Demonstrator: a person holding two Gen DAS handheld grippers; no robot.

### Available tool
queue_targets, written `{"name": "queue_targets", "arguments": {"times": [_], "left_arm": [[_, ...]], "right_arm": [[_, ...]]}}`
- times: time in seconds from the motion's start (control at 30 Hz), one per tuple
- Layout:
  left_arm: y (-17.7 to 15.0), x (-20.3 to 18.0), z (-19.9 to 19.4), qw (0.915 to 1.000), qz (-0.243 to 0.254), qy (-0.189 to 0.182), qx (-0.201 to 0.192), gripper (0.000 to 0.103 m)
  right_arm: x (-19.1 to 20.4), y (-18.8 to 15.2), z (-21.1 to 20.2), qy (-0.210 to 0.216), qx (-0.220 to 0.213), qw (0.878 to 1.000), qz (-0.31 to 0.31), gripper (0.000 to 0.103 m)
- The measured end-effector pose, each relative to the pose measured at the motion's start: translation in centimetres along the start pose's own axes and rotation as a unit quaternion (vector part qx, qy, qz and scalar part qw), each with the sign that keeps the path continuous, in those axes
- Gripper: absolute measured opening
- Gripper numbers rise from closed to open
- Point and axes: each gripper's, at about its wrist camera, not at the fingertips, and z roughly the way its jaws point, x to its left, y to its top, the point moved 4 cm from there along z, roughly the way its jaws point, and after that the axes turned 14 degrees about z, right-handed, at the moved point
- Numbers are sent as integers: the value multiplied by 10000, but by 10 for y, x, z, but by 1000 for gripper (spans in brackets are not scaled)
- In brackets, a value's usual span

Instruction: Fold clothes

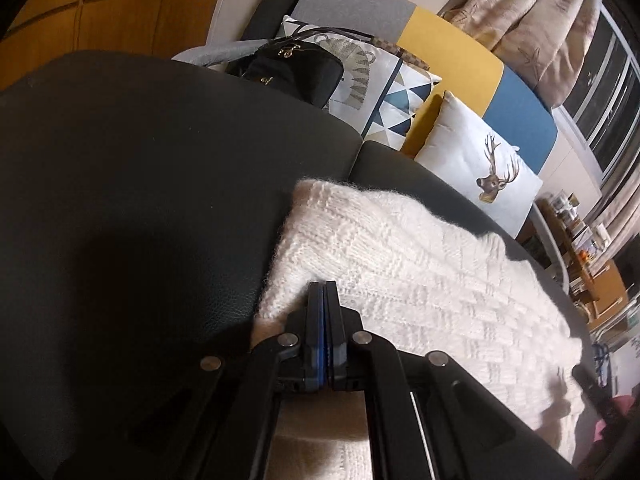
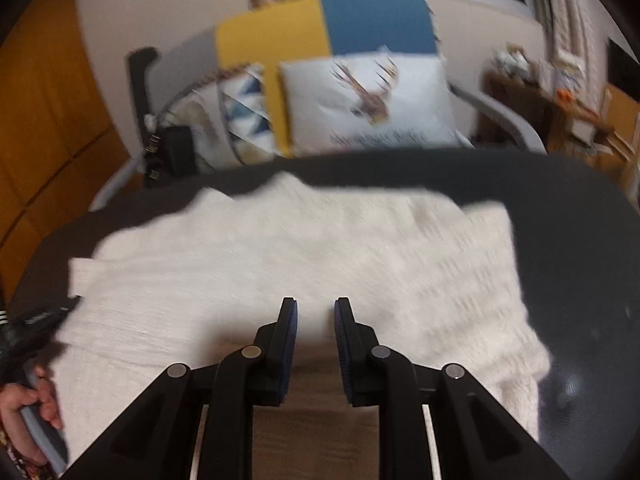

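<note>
White knit sweater (image 2: 280, 264) flat on black table (image 1: 140, 168), black bag (image 1: 288, 72) behind

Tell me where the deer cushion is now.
The deer cushion leans on the blue and yellow chair back behind the black surface, right of the triangle-pattern cushion.
</note>
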Motion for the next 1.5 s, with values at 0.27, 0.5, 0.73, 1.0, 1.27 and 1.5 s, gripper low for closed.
{"name": "queue_targets", "arguments": {"times": [0.27, 0.5, 0.73, 1.0, 1.27, 1.5], "left_arm": [[2, -3, 1, 9997, 168, 194, 18, 3], [7, -8, -13, 9992, 272, 263, -85, 4], [34, -80, -31, 9818, 1794, 175, -592, 7], [36, -35, 28, 9812, 1563, 1099, 265, 12], [27, -38, 31, 9678, 2068, 1403, 285, 11], [28, -32, 26, 9766, 1824, 1108, 250, 11]], "right_arm": [[26, -1, 51, -405, 370, 9965, -633, 19], [16, -3, 52, -131, 245, 9988, -414, 19], [20, -5, 51, -257, 161, 9981, -530, 19], [18, -5, 51, -193, 159, 9986, -469, 19], [19, -6, 51, -238, 140, 9983, -507, 19], [27, 1, 31, -238, 111, 9979, -590, 19]]}}
